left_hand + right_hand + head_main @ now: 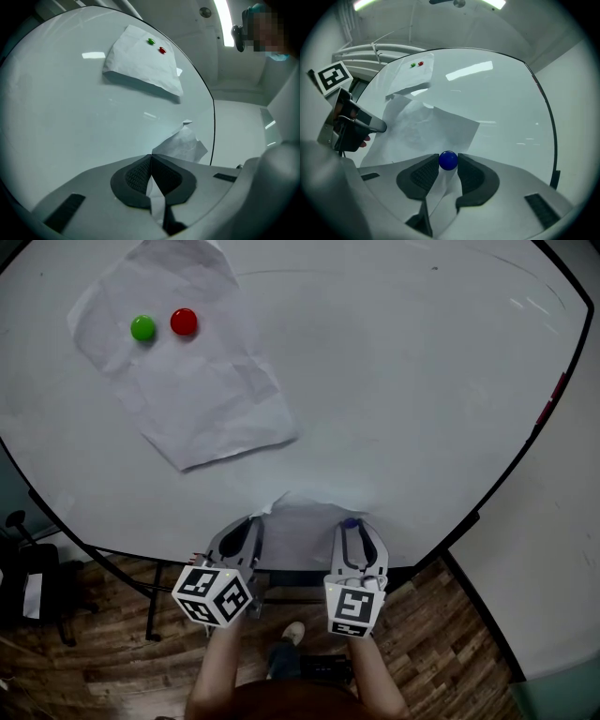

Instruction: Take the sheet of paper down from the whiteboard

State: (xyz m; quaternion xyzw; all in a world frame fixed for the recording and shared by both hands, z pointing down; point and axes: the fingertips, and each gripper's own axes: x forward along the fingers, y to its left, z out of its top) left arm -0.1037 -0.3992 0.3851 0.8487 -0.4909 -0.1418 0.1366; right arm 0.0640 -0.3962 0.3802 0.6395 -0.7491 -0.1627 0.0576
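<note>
Sheet of paper (314,521) crumpled, low on the whiteboard (403,381), right at my two claws. Left claw (249,529) jaws pressed together on the sheet's left edge; a strip of paper runs down between the pads (136,176). Right claw (361,532) just beside it, jaws closed narrow on a blue magnet (448,160), the ball held at the tips with the sheet's lower part lying under and between the jaws.

Second sheet (183,362) up and left of both claws, well apart, flat on the board. Green magnet (142,328) and red magnet (184,322) sit side by side near its top.

Marker cubes (214,594) behind each claw carry black-and-white square patterns only.
</note>
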